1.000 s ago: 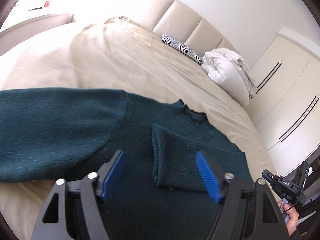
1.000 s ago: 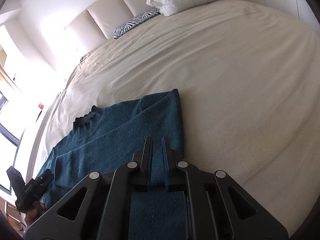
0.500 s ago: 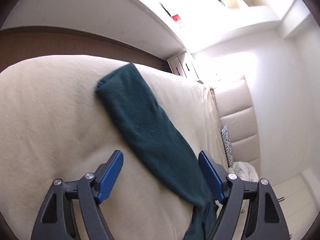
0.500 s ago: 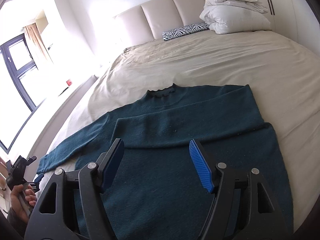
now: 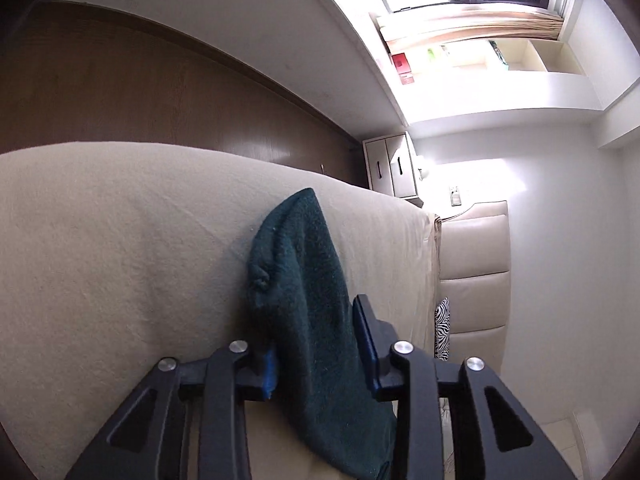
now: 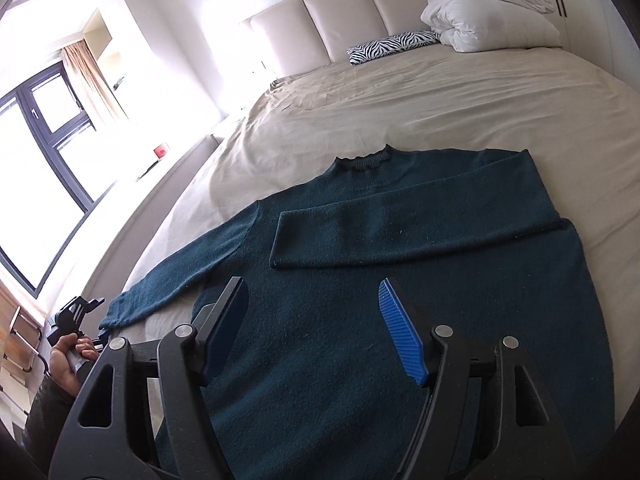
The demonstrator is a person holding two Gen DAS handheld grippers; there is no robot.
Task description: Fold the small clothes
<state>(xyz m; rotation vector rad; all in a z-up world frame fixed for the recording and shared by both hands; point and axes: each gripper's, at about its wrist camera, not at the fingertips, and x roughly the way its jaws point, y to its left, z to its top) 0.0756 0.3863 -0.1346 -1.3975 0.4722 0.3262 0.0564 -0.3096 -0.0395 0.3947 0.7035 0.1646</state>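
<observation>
A dark teal sweater (image 6: 400, 280) lies flat on the beige bed (image 6: 440, 92). Its right sleeve (image 6: 400, 232) is folded across the chest. Its left sleeve (image 6: 180, 276) stretches out toward the bed's left edge. My right gripper (image 6: 316, 324) is open and empty above the sweater's lower body. My left gripper (image 5: 316, 344) has its blue jaws around the end of the left sleeve (image 5: 304, 292), narrowed on the cloth, which bunches between them. The left gripper also shows in the right wrist view (image 6: 76, 320), held in a hand at the sleeve's cuff.
A zebra-print pillow (image 6: 392, 46) and a white duvet (image 6: 488, 4) lie by the padded headboard (image 6: 360, 8). A window (image 6: 44, 128) and ledge run along the bed's left side. A brown wood panel (image 5: 140, 92) and white drawers (image 5: 392, 164) stand beyond the bed edge.
My left gripper has swung from the sweater's body to the left sleeve's end and its jaws have narrowed onto it. My right gripper let go of the right sleeve, opened and drew back.
</observation>
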